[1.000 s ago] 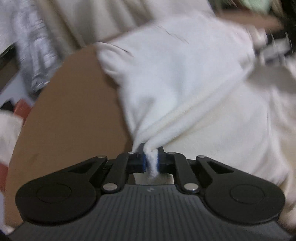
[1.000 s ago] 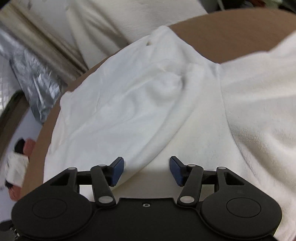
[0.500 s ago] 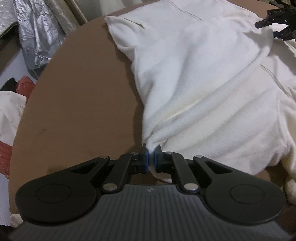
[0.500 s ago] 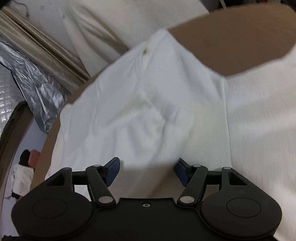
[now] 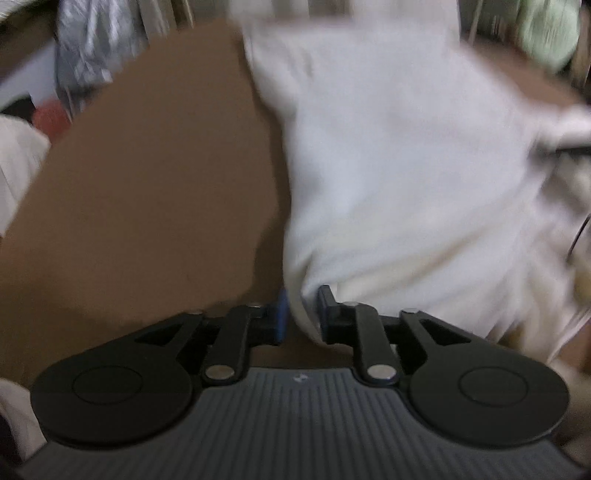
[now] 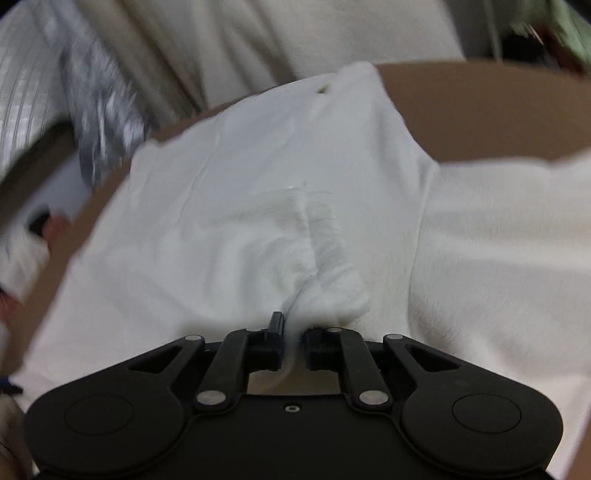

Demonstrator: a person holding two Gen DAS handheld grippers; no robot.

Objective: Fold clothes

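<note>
A white fleece garment [image 5: 388, 166] lies spread over a round brown table [image 5: 147, 184]. My left gripper [image 5: 301, 314] is at its near edge; the jaws are opening, and a corner of the cloth still hangs loosely between the blue pads. In the right wrist view the same garment [image 6: 258, 221] fills the middle of the table [image 6: 480, 110]. My right gripper [image 6: 293, 332] is closing, and its pads pinch a bunched fold of the cloth. Both views are blurred by motion.
Crinkled silver foil sheeting [image 5: 85, 55] [image 6: 103, 122] stands past the table's far left edge. Cream fabric [image 6: 332, 29] hangs behind the table. A reddish item [image 5: 51, 118] lies low at the left, and something pale green [image 5: 546, 33] is at the far right.
The left jaws, tightly pinched on the garment's edge before, have parted, and that hand has risen. The right jaws, wide apart over the cloth before, have closed on a fold of it.
</note>
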